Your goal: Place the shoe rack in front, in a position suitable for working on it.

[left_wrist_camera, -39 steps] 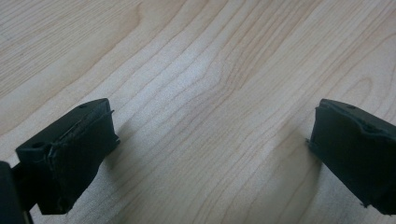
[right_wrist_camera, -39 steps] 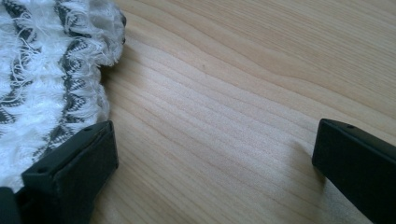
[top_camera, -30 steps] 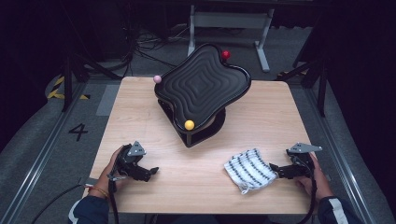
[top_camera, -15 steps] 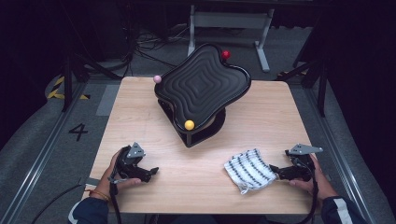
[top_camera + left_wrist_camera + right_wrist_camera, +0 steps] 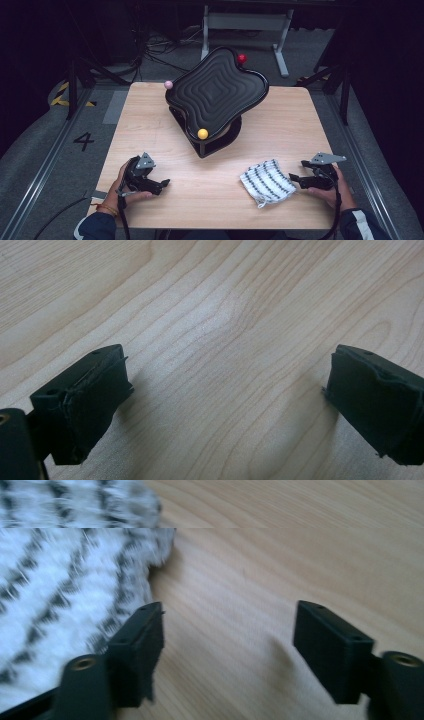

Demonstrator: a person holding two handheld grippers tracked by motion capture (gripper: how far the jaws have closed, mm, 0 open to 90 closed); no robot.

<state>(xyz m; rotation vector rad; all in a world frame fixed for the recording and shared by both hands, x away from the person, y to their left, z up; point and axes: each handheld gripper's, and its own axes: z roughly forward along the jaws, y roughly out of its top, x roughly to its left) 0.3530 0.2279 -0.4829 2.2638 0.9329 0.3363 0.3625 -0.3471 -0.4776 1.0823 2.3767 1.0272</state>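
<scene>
Dark floor and cables ring your pale wooden table (image 5: 165,120), and on its near right part lies the black-and-white patterned cloth (image 5: 267,181), crumpled flat on the wood. Your right gripper (image 5: 295,179) sits just beside the cloth's right edge with its jaws spread wide, nothing between them (in the right gripper view one jaw overlaps the cloth's fringe, the other rests over bare wood). Your left gripper (image 5: 162,184) is well apart, at the near left, jaws also wide and holding nothing above plain wood grain. Farther back stands a tilted black ridged tray (image 5: 217,92) with yellow (image 5: 202,133), pink (image 5: 168,85) and red (image 5: 242,58) balls at its rim.
</scene>
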